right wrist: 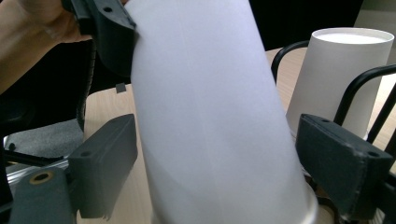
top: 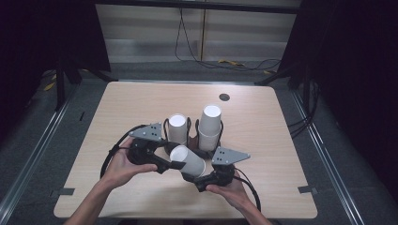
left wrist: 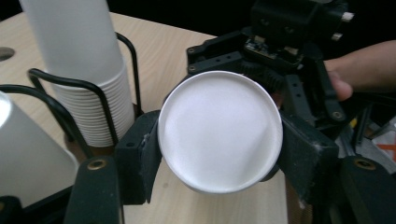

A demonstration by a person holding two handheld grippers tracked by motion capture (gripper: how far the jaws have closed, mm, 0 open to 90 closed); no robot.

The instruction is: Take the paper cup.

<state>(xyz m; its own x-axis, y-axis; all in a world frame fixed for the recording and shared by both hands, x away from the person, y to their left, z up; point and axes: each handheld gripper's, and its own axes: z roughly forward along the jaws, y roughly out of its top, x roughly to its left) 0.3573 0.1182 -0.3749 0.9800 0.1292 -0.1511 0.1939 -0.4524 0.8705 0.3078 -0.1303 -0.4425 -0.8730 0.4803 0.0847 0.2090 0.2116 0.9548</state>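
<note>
Between the two tongs, a white paper cup (top: 187, 161) lies tilted on its side above the table (top: 263, 117), closed base toward the left gripper (top: 170, 165). Left jaws are clamped on the cup's base end; in the left gripper view its pads (left wrist: 140, 154) press both sides. The right gripper (top: 199, 182) straddles the cup's wider end, but I cannot tell whether its pads (right wrist: 343, 163) actually touch. Just beyond the tongs, a wire holder (top: 190, 140) carries a tall cup stack (top: 210, 125) and a shorter stack (top: 177, 127).
</note>
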